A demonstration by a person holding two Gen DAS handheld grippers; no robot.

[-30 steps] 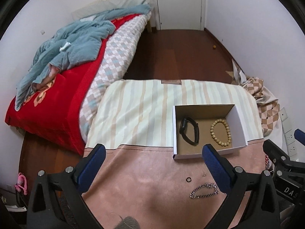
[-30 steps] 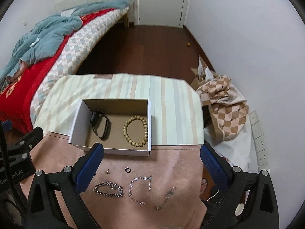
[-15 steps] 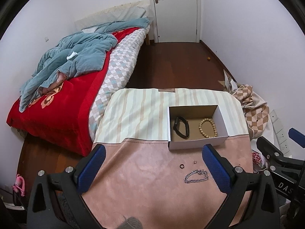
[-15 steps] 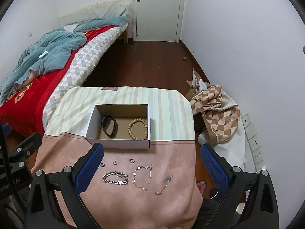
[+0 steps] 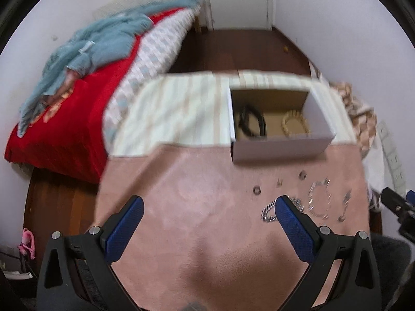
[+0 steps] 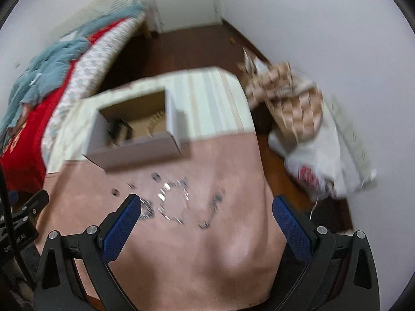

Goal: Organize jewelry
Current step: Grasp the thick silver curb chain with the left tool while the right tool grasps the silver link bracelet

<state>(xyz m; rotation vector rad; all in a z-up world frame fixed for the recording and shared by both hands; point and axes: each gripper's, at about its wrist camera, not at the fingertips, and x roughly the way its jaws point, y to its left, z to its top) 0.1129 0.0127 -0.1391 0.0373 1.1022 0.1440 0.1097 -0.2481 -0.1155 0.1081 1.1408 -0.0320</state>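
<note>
Now your left gripper (image 5: 208,202) and right gripper (image 6: 206,200) hover agape, empty — next pinch the near chain bracelet (image 6: 146,211) for the box (image 6: 135,153).

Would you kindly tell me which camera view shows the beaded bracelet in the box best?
The left wrist view: the beaded bracelet lies there as a nearly whole ring on the floor of the box. In the right wrist view the box wall and blur hide most of it.

Black frames, blue textured fingers (image 5: 295,229)
</note>
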